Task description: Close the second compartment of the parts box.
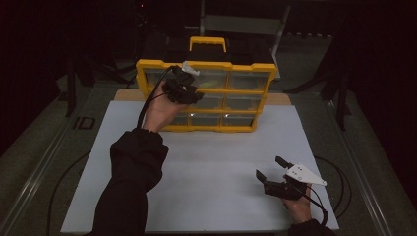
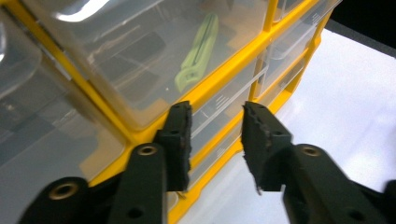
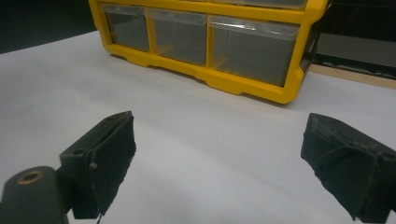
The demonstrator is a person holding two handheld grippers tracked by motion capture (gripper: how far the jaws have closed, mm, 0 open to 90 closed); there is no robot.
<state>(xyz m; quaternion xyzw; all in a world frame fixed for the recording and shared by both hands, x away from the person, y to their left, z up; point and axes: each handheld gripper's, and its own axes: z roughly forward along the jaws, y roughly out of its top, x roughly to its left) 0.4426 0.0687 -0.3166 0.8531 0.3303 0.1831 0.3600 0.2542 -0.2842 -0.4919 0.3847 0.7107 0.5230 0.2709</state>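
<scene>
A yellow cabinet point(image 1: 147, 65) of clear drawers stands upright at the far side of the white counter point(image 1: 216, 167), with a yellow handle point(image 1: 208, 43) on top. The left hand point(image 1: 158, 110) holds the left gripper point(image 1: 187, 91) up against the cabinet's front, at its left half, about level with the middle row of drawers. In the left gripper view its two black jaws stand partly apart, the gap plain between them and nothing pinched: the left gripper point(image 2: 215, 135) points at the yellow frame where a large upper drawer point(image 2: 140, 60) meets the narrower drawers below it, and one jaw lies close to or against the yellow rail, though whether it touches cannot be told. Inside that large drawer lies a pale green clip point(image 2: 198, 51), seen through the clear front. The right hand point(image 1: 297, 206) rests low at the near right of the counter, well apart from the cabinet, and holds the right gripper point(image 1: 270, 169) with a grey plate point(image 1: 305, 173) on top. In the right gripper view the right gripper point(image 3: 217, 163) has its jaws wide apart and empty over the bare white counter, facing the cabinet's bottom row of drawers point(image 3: 180, 35) from a distance. Black cables point(image 1: 339, 182) trail off from the grippers along the counter's edge.
</scene>
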